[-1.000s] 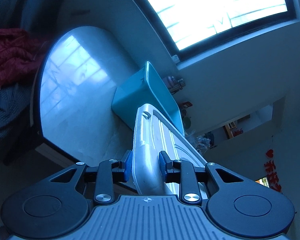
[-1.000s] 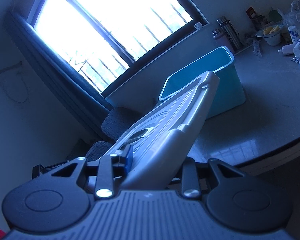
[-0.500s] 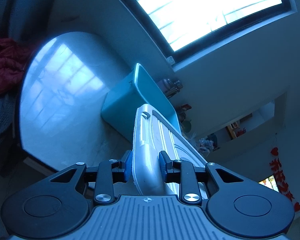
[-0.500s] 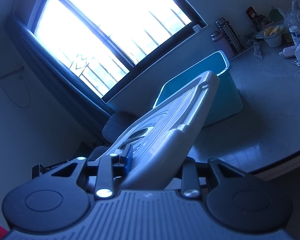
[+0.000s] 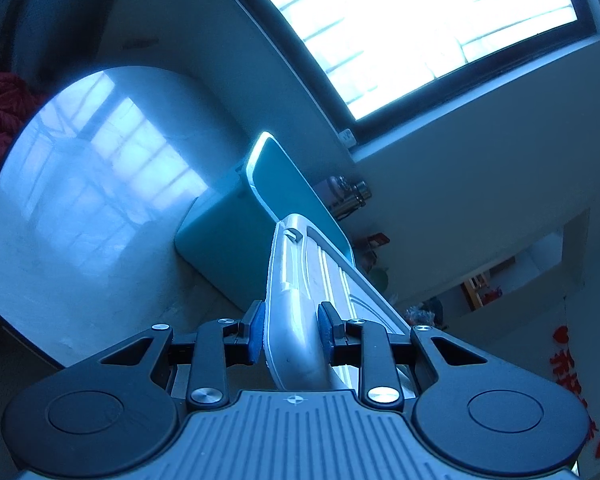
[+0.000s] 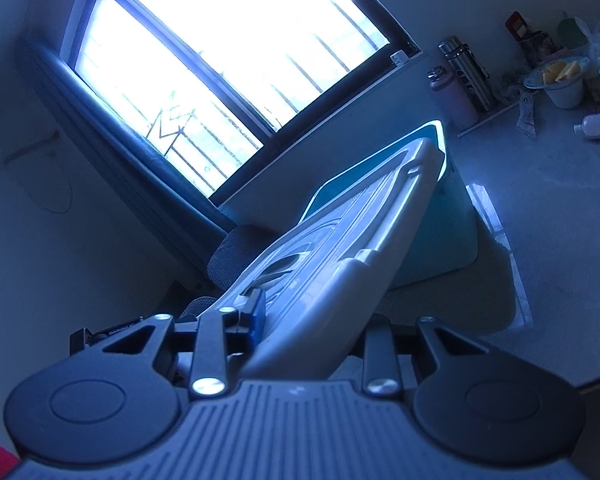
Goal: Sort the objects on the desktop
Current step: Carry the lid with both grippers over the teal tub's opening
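Observation:
A flat grey-white plastic lid [image 5: 300, 292] is held by both grippers, one on each edge. My left gripper [image 5: 291, 330] is shut on its near edge, blue pads on both sides. My right gripper [image 6: 308, 320] is shut on the same lid [image 6: 340, 264]; its right finger is hidden under the lid. A teal storage bin [image 5: 224, 236] stands open on the table beyond the lid's far end. It also shows in the right wrist view [image 6: 448, 240]. The lid is tilted up above the table, its far end over the bin's rim.
The pale stone table [image 5: 84, 208] has a rounded edge on the left. Thermos bottles [image 6: 466, 72], a bowl [image 6: 560, 84] and small bottles [image 6: 592, 126] stand at the far right. A red cloth [image 5: 0, 120] and a chair [image 6: 236, 256] lie beyond the table.
Both grippers have carried the lid closer to the teal bin, which looks larger now. The lid's far end has come over the bin's rim. The grips are unchanged.

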Demonstrator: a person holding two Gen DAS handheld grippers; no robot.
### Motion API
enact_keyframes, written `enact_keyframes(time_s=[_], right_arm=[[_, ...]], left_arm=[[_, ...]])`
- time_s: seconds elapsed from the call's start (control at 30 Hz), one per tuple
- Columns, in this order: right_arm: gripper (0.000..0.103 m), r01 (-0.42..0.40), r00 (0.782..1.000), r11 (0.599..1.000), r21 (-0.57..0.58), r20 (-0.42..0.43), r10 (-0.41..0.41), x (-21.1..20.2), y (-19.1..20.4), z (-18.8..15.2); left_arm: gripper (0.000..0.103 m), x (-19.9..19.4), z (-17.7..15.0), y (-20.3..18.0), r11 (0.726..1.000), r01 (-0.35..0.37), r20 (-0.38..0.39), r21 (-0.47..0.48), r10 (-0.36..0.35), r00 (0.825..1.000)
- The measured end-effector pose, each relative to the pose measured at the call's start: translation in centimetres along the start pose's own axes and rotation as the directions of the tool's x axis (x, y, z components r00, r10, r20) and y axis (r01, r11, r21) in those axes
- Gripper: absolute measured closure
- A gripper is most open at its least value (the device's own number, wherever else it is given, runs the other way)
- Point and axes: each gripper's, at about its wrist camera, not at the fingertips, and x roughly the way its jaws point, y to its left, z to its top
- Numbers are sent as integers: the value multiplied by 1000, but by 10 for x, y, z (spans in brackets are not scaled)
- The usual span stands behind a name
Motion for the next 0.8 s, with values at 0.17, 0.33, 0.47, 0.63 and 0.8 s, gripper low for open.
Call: enact_keyframes(time_s=[0.17,0.33,0.47,0.63,0.8], right_arm=[[72,-26,999,1000,-8,-22,26,6,-18,19],[72,-60,998,998,-27,-38,59,11,-30,37],[72,-81,996,996,-31,-51,79,18,-37,48],[72,-96,994,995,-28,-63,94,33,-44,62],[72,-95,994,995,-27,-66,93,53,-51,76]], left_arm=[[74,12,-7,-17,1000,-30,38,-1,30,999],[74,19,-11,-31,999,-45,82,-12,46,996],[74,26,-10,-41,998,-61,101,-19,63,993],[74,38,4,-42,996,-82,108,-19,83,991],[74,62,26,-40,996,-87,102,-14,88,991]])
